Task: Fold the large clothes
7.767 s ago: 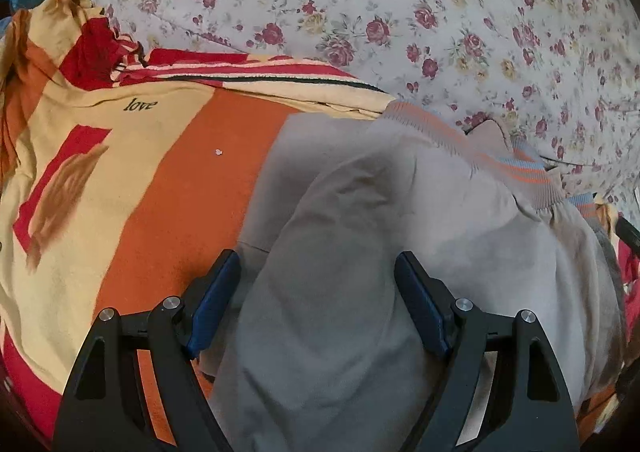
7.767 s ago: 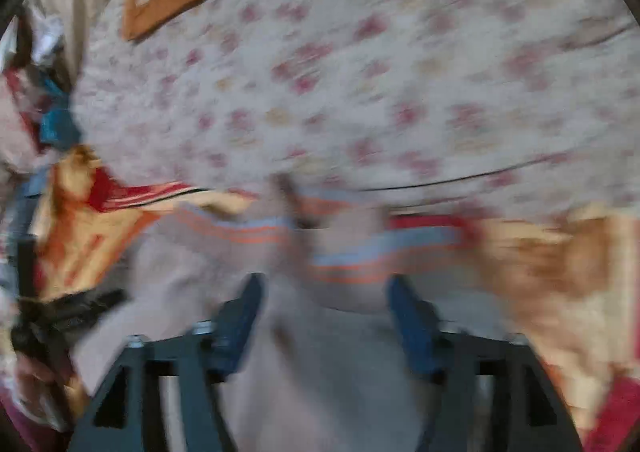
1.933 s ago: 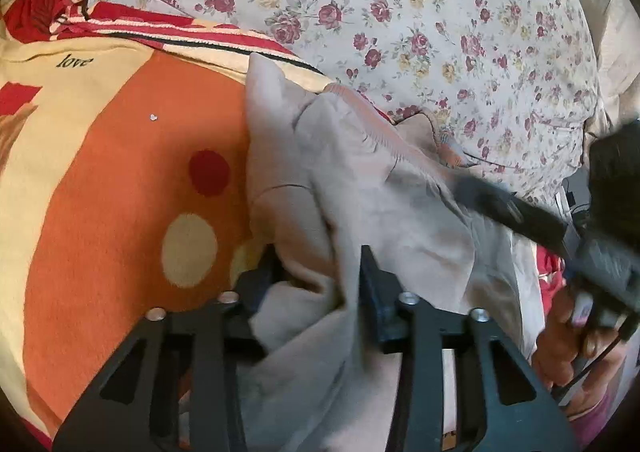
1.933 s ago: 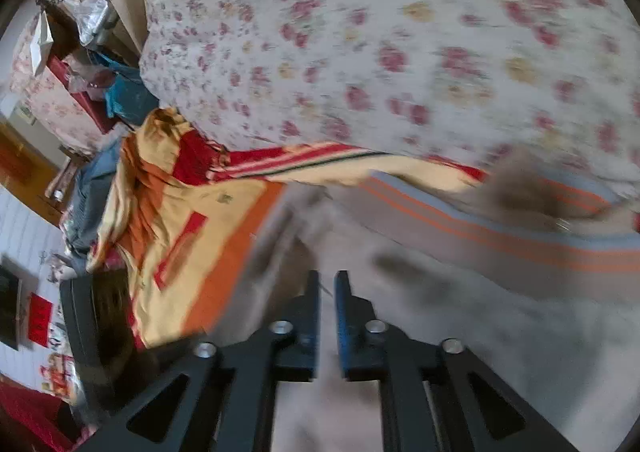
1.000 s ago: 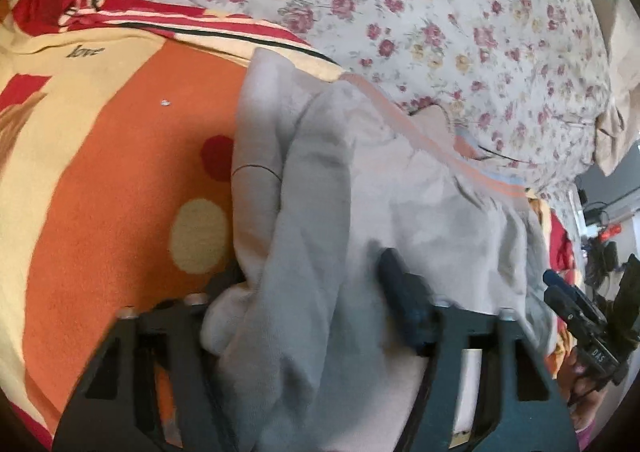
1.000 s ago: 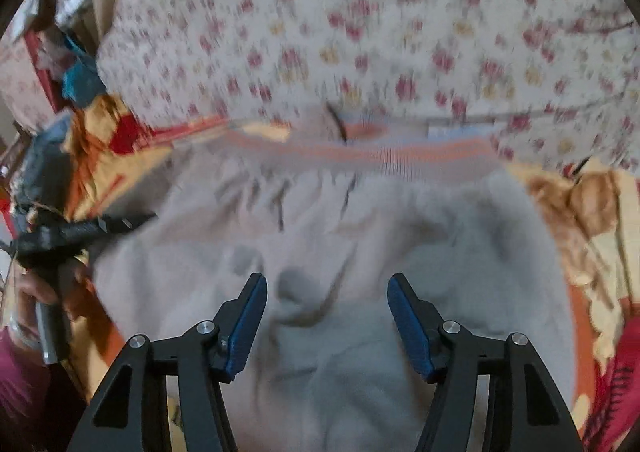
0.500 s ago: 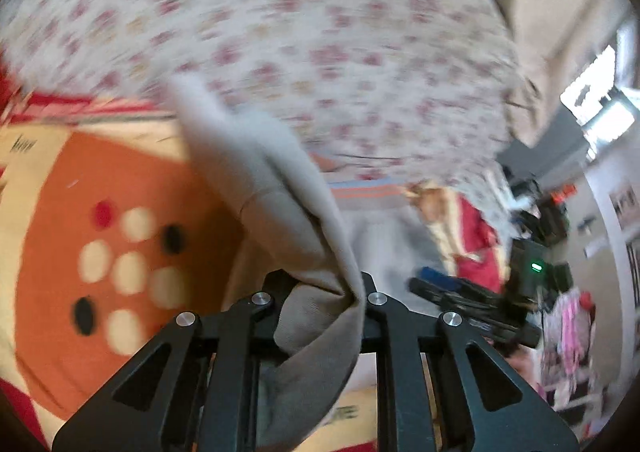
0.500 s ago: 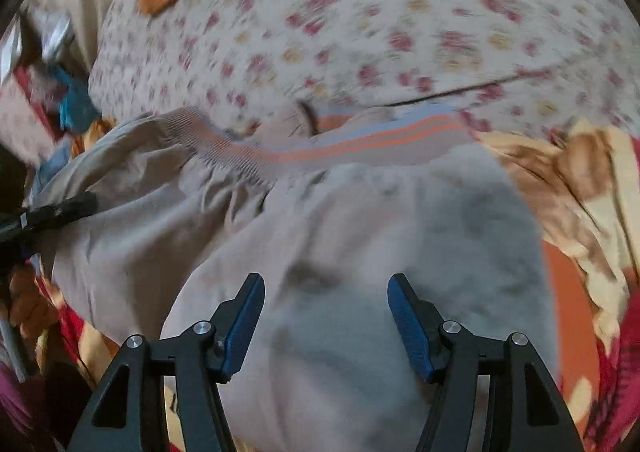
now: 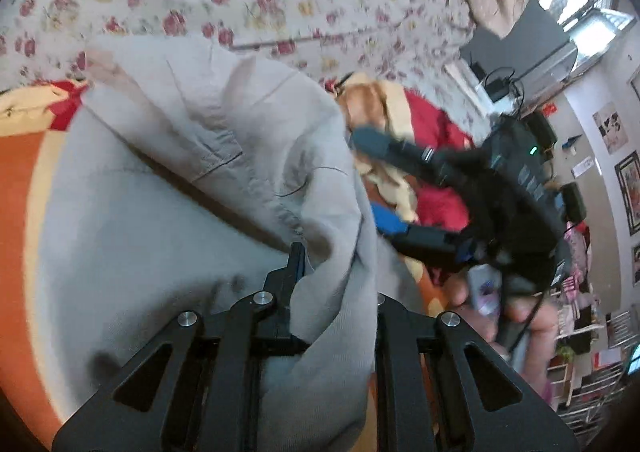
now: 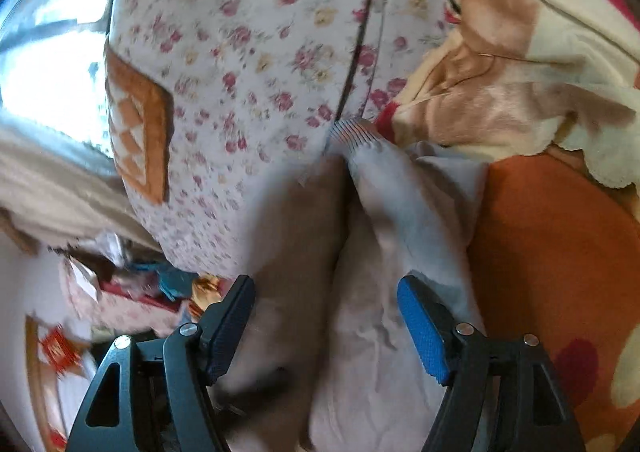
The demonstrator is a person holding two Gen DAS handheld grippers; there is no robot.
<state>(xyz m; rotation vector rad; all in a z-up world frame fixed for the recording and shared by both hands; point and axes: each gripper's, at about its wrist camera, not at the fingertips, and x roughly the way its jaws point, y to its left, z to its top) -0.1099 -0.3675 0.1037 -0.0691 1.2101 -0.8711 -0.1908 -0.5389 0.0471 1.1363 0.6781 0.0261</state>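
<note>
My left gripper (image 9: 332,272) is pinched tight on a bunched fold of the grey garment (image 9: 168,220), cloth draping over its frame. The garment lies on the orange blanket (image 10: 560,252), its striped ribbed band (image 10: 354,132) against the floral quilt (image 10: 248,64).

My right gripper (image 10: 326,326) stands spread, and its jaws have just been opening; grey cloth lies between the pads (image 10: 424,332), but they don't press on it. In the left wrist view it sits just beside the garment's raised edge, on the side away from the quilt.

I judge this a fold-over in progress. To do it well I'd keep the left pinch firm, carry the flap level across the garment, and use the right gripper to hold down or catch the opposite edge before laying it. Risk: the bunched cloth creases instead of lying flat.
</note>
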